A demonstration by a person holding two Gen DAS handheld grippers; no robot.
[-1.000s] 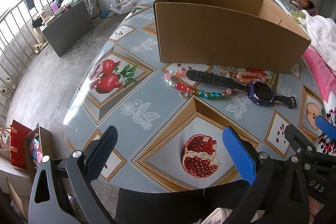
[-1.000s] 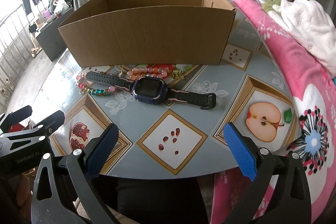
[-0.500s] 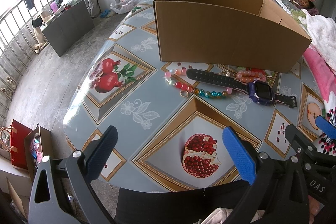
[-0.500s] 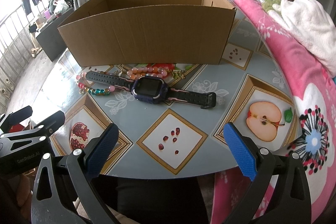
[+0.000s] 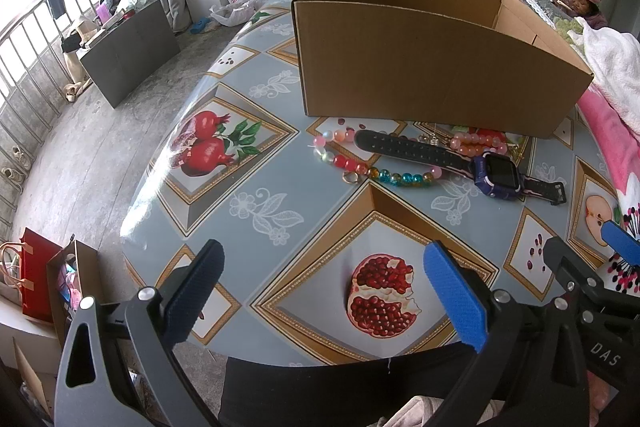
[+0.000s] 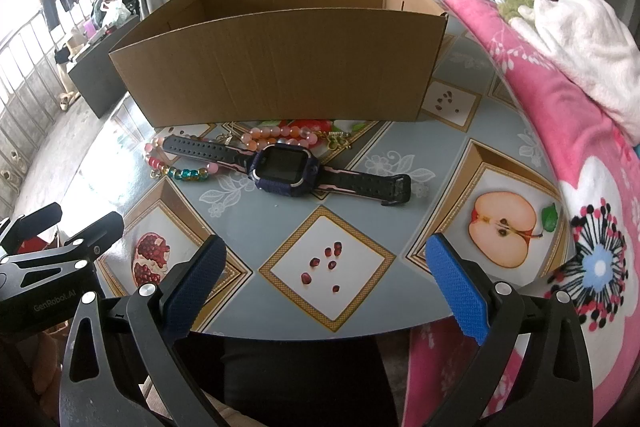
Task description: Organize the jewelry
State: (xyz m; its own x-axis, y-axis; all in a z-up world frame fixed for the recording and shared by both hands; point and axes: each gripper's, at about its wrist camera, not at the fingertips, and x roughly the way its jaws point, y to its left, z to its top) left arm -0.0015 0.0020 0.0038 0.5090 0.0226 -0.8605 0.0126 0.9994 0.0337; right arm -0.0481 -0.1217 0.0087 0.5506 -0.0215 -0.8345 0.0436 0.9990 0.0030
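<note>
Both of your claws are spread wide and grasp nothing. Your left claw [image 5: 320, 295] hovers over the near edge of the counter [image 5: 256, 163], above the printed split pomegranate, its blue pads well apart and touching nothing. Your right claw [image 6: 326, 275] hangs the same way over the square of printed seeds, jaws fully parted, with the left tool's black body visible at the lower left of its view.

The jewelry lies further in, just in front of the cardboard box [image 6: 280, 67]. A dark watch [image 6: 286, 169] is stretched flat with its strap running left to right, screen up. Under the strap's left part curls a multicoloured bead bracelet [image 5: 360, 167] (pink, red, teal and amber beads, with a small gold ring). Behind the watch, nearly against the box wall, sits a peach bead bracelet [image 6: 280, 139], with a thin gold chain [image 6: 338, 141] just to its right. A pink floral blanket [image 6: 580, 155] borders the counter on the right.

Compared with half a second ago, nothing has shifted: both claws hold the same spread and place, and every piece lies as it did.
</note>
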